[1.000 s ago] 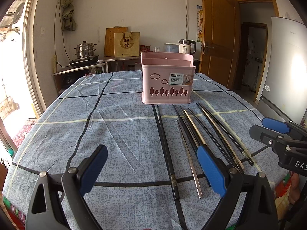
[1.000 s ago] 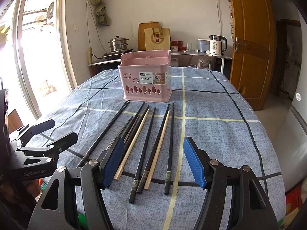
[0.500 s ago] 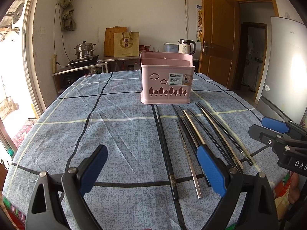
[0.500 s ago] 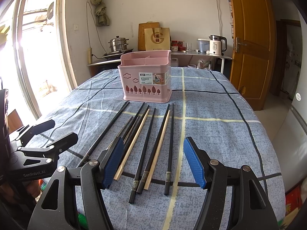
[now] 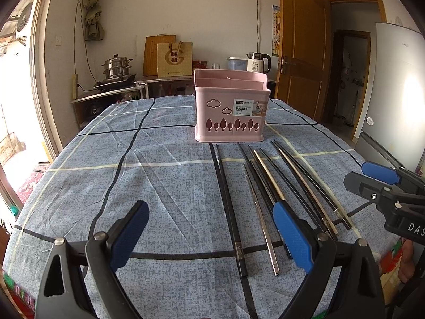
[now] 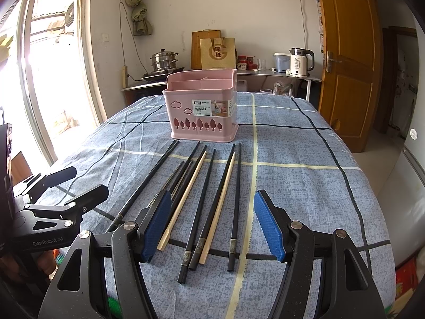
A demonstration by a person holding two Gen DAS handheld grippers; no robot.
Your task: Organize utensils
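Left black gripper w/ blue pads (image 5: 209, 232) hangs wide open over the near table edge, holding nothing; right one (image 6: 213, 223) likewise, jaws spread above the chopstick ends. Loose black, wood & steel chopsticks (image 6: 202, 194) lie side by side on the blue checked tablecloth (image 5: 148, 175), tips toward the pink plastic utensil basket (image 5: 230, 110) standing upright just beyond them.

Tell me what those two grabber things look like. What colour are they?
Both are black plastic with bright blue, bumpy pads on the fingers. The left gripper has triangle-shaped cut-outs and round silver bolts, and white letters on its side read "GenRobot.AI" in the right wrist view. The right gripper looks the same; its side shows white letters "DAS", cut off at the picture's edge. No cables or sleeves show.
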